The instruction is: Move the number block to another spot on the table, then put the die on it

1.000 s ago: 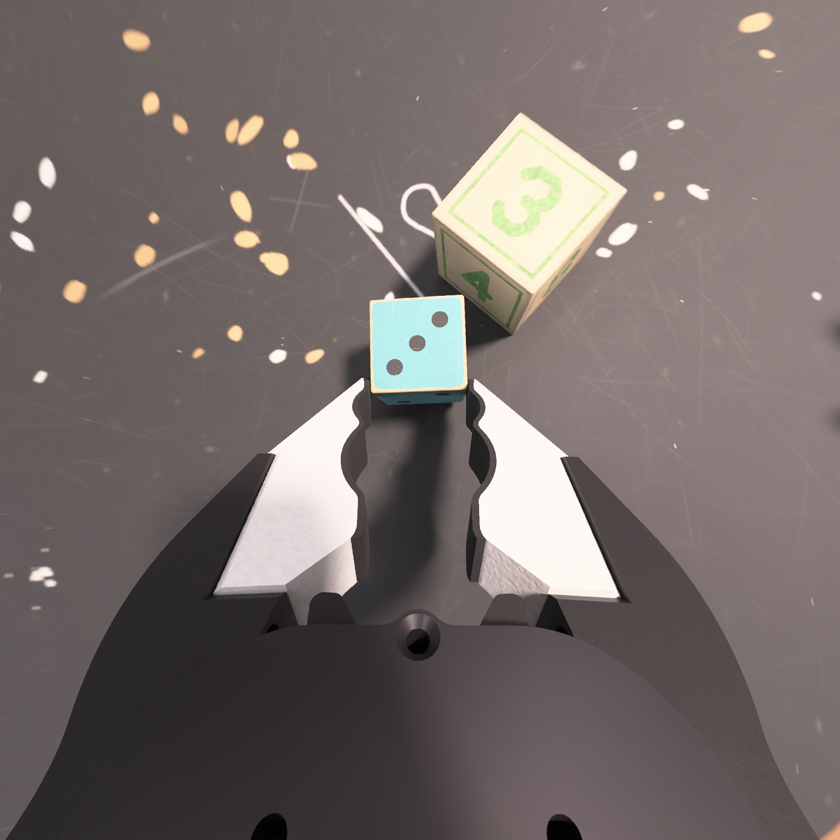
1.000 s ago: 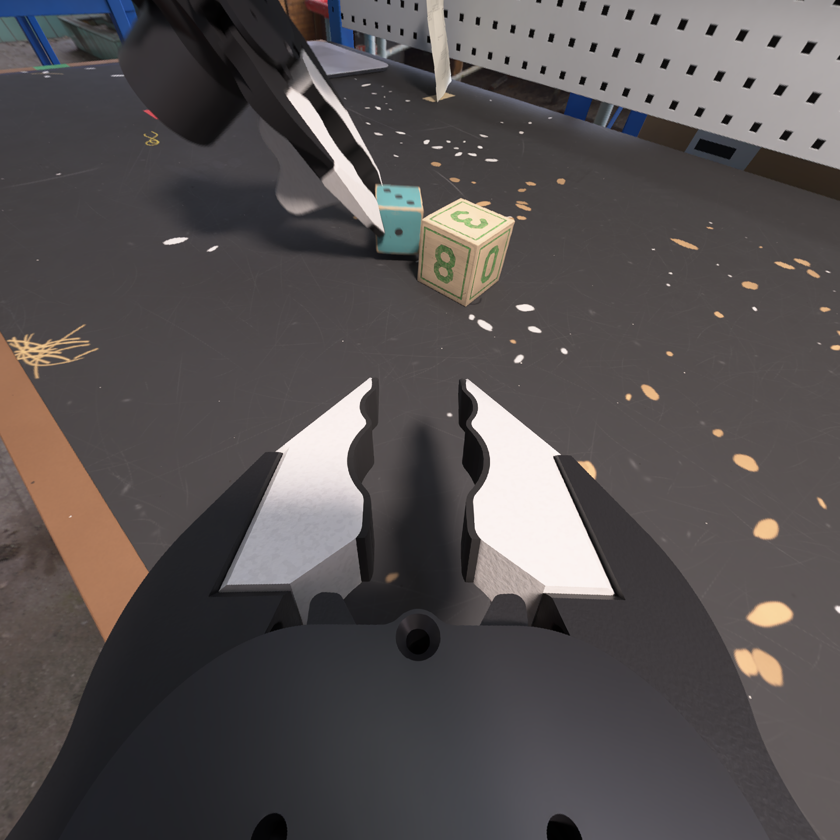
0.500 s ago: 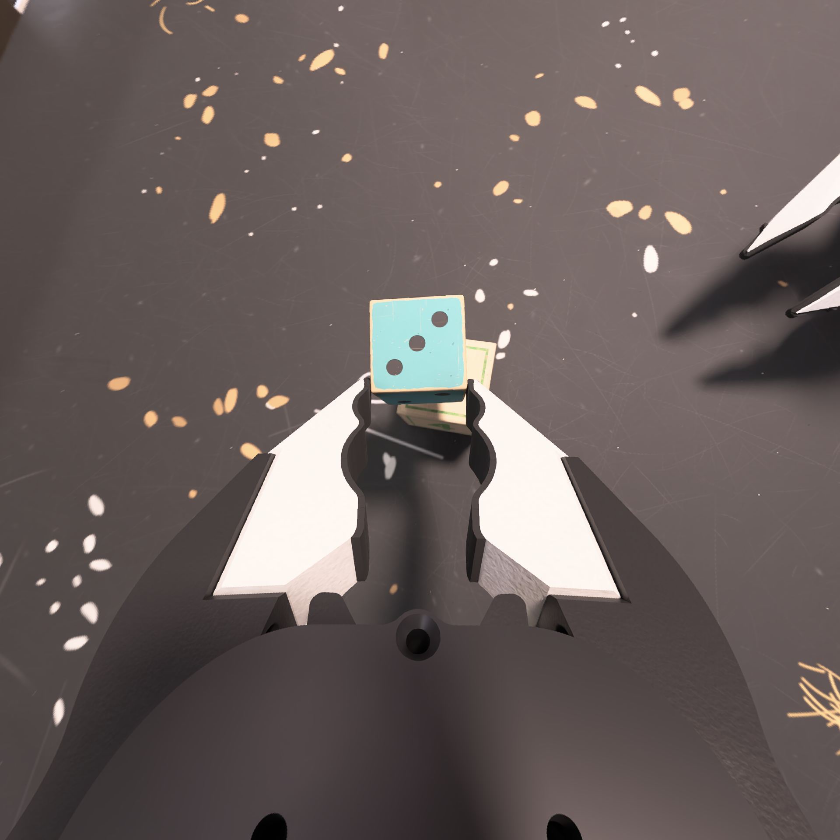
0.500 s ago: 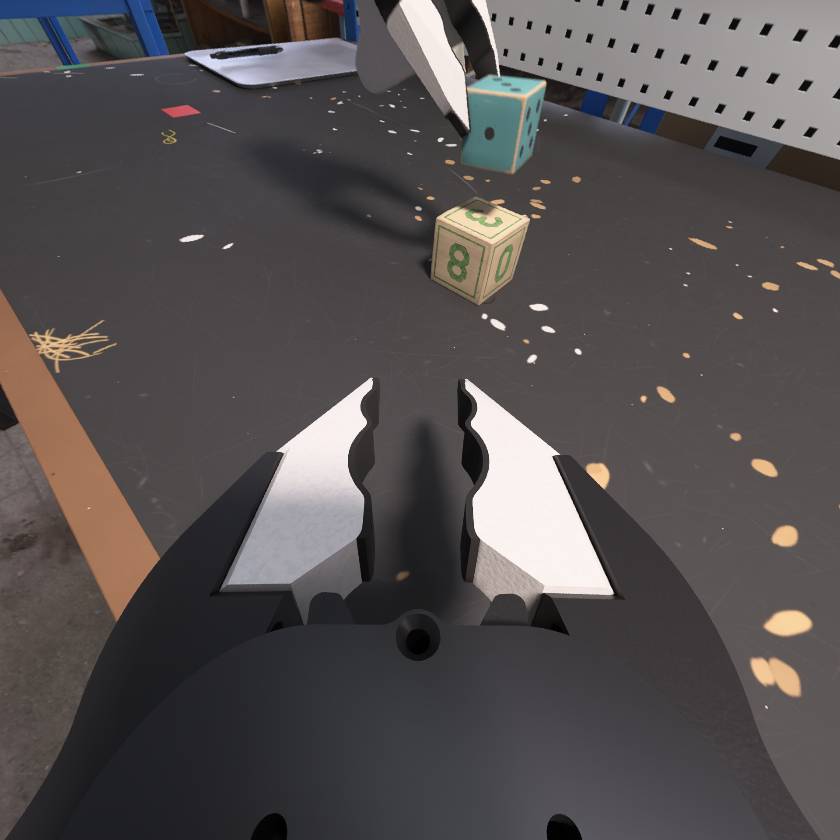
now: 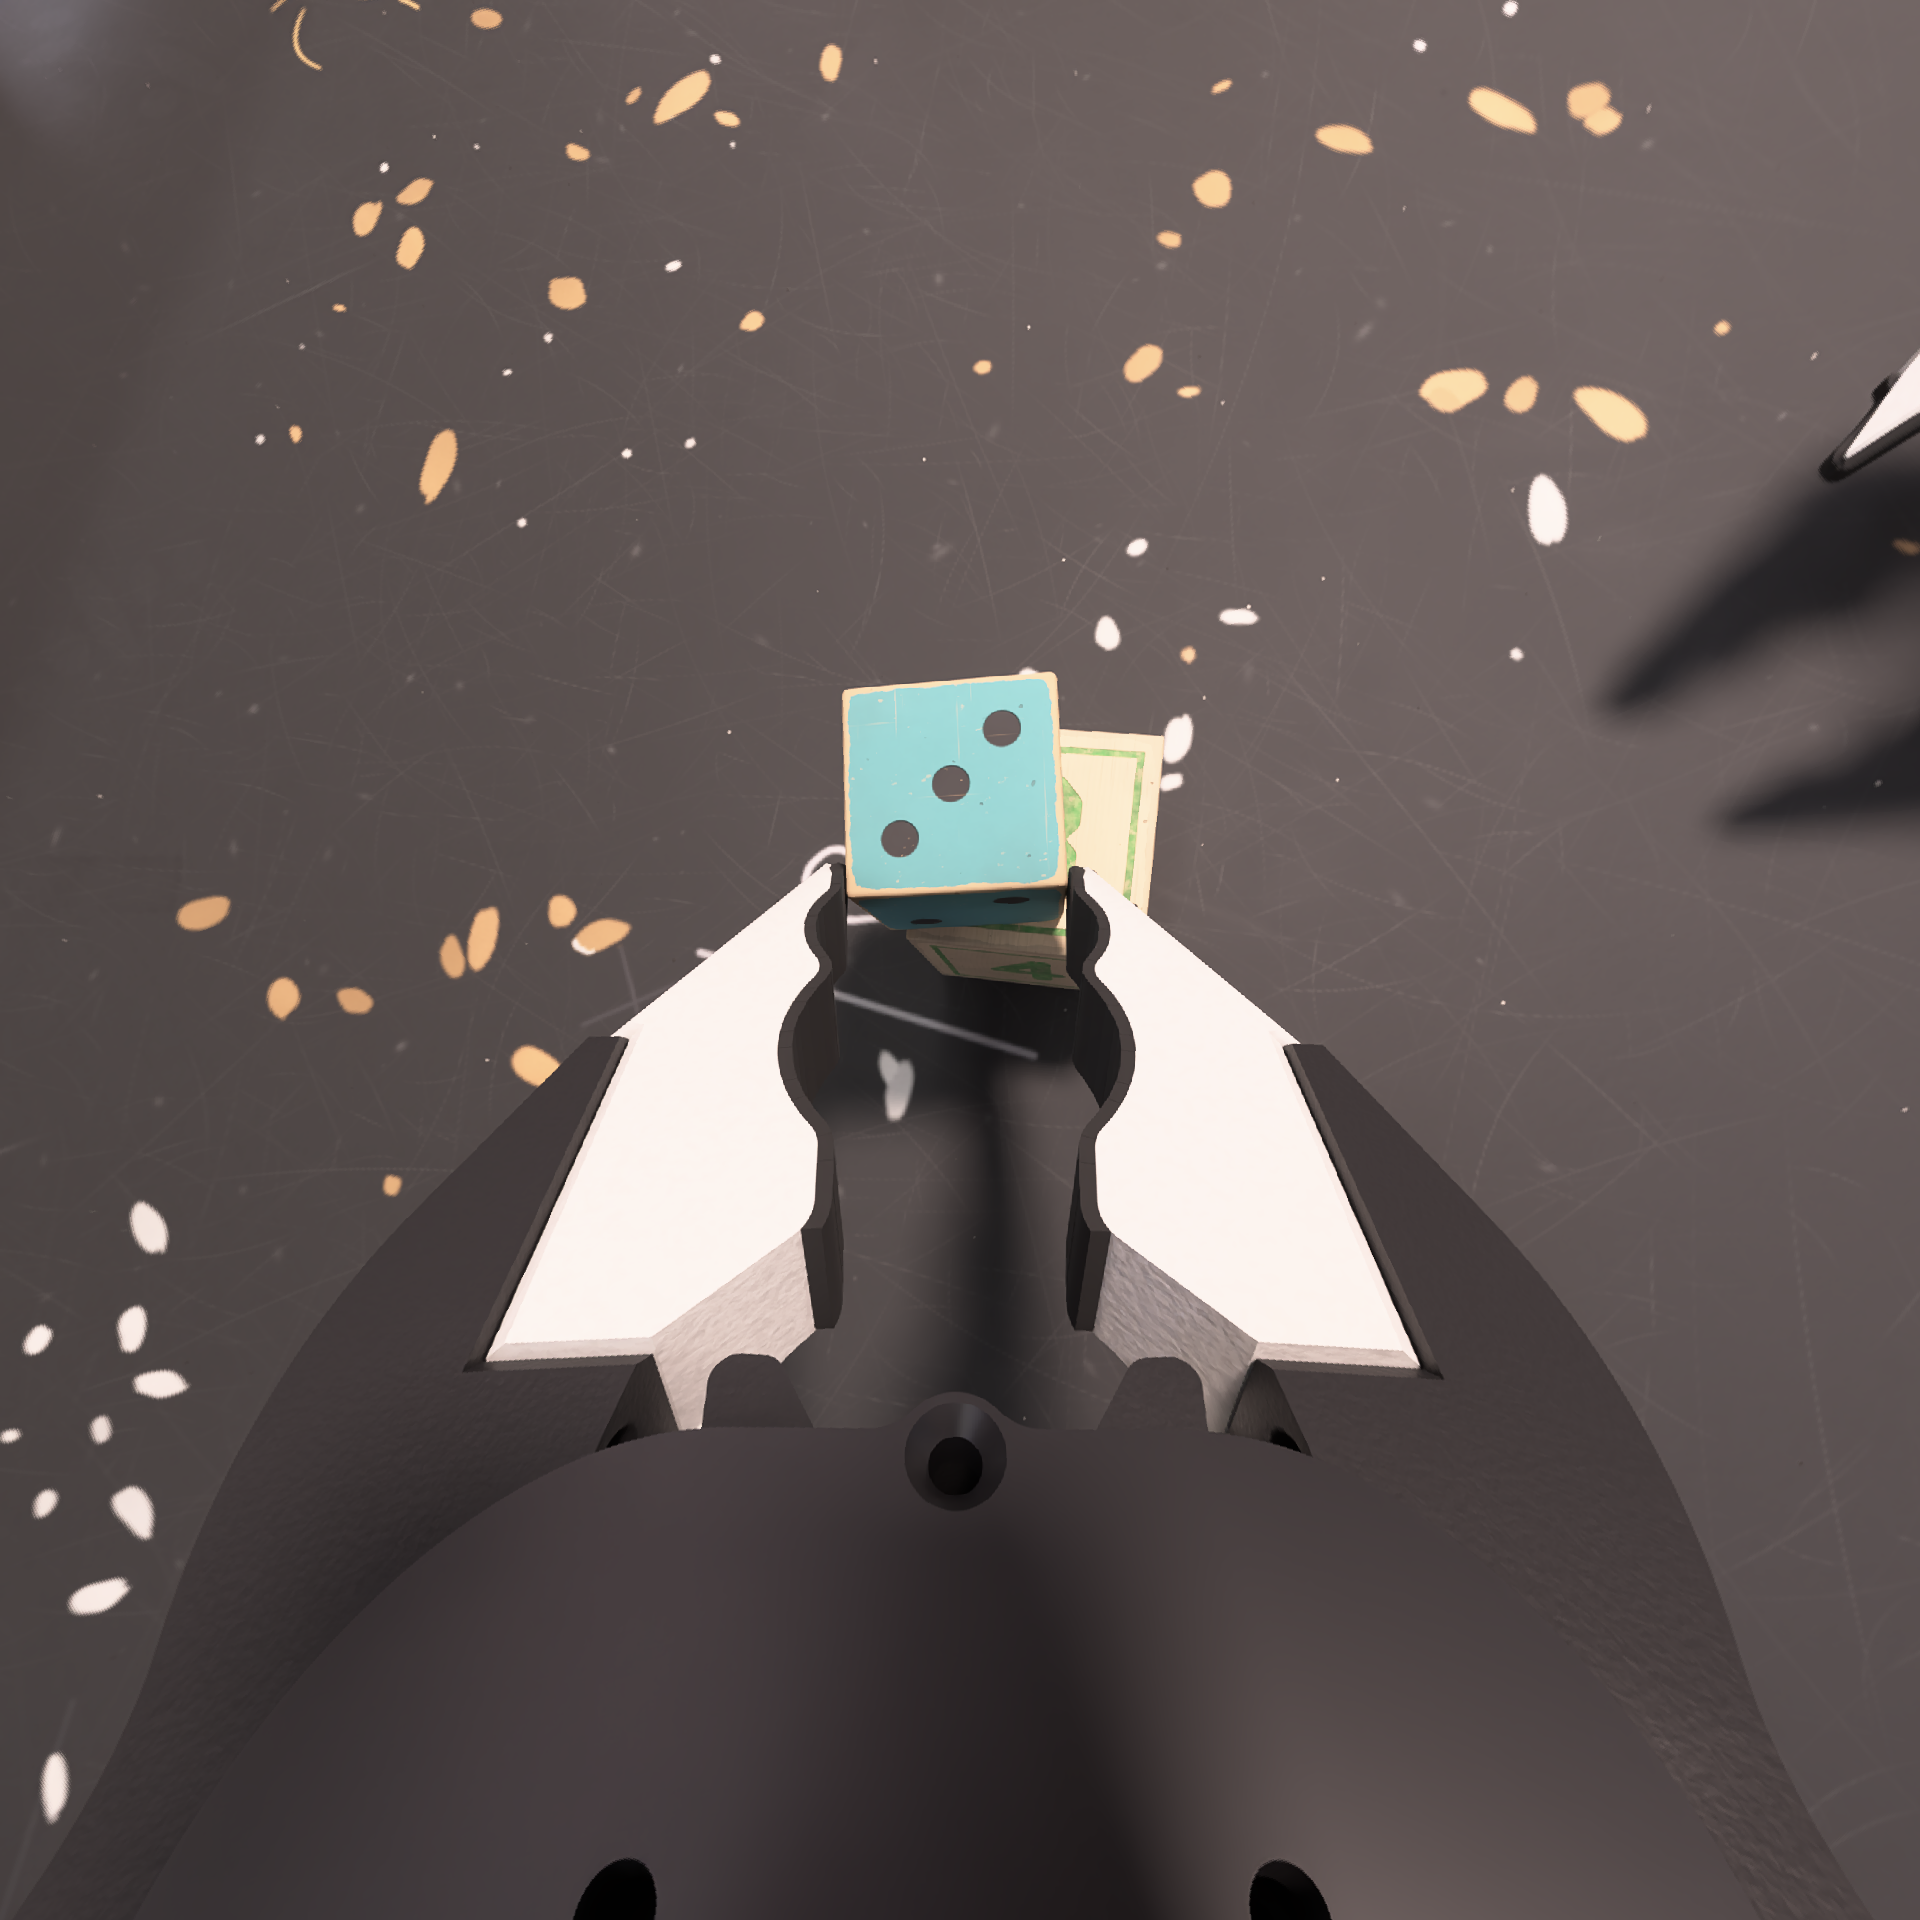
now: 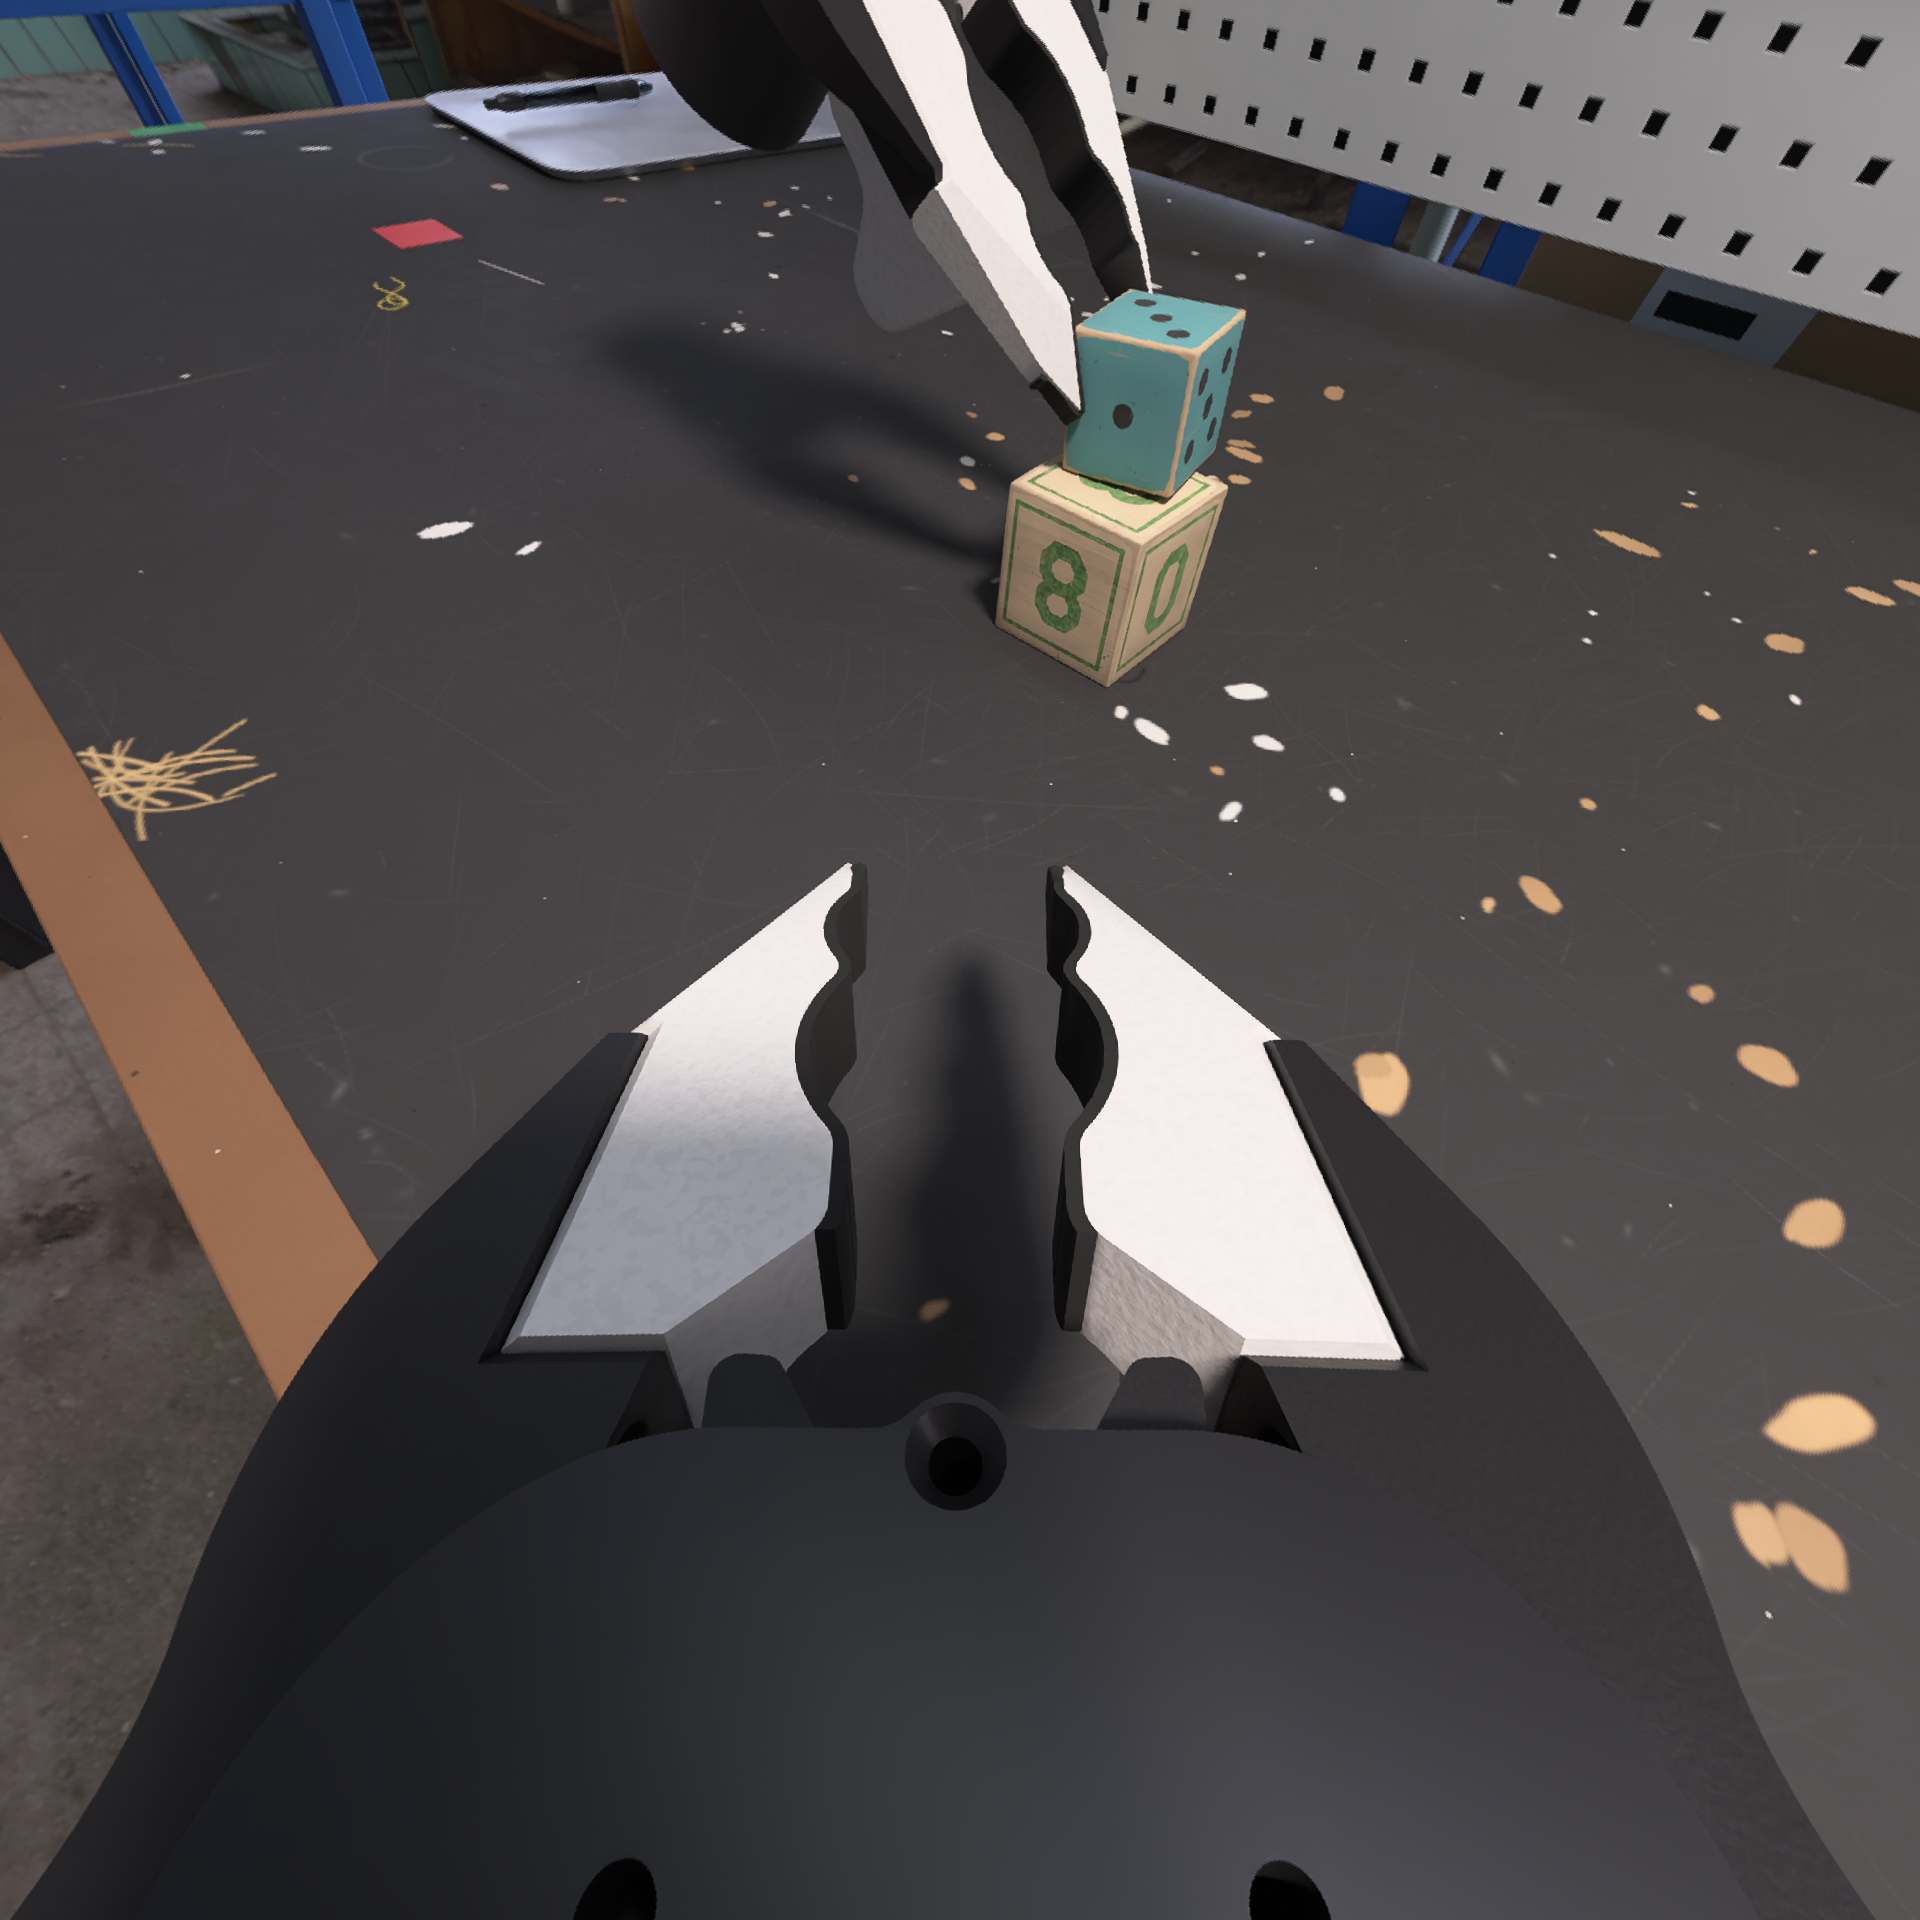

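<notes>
A teal die [image 5: 951,790] with black pips is held between the fingertips of my left gripper [image 5: 954,894], which is shut on it. The die sits slightly tilted right on top of the wooden number block [image 5: 1114,821], which is mostly hidden under it in the left wrist view. In the right wrist view the die [image 6: 1153,395] touches the top of the number block [image 6: 1107,571], and the left gripper [image 6: 1107,343] comes down from above. My right gripper [image 6: 951,883] is open and empty, low over the table, well in front of the block.
The dark table [image 6: 623,644] is speckled with tan and white paint spots. Its brown front edge [image 6: 156,987] runs at the left. A clipboard [image 6: 613,125] lies at the back, a red patch [image 6: 418,233] nearby, and a pegboard wall [image 6: 1558,125] stands behind.
My left gripper lifted the die off the table, carried it over the number block and lowered it onto the block's top. The right gripper stayed open and barely moved.
</notes>
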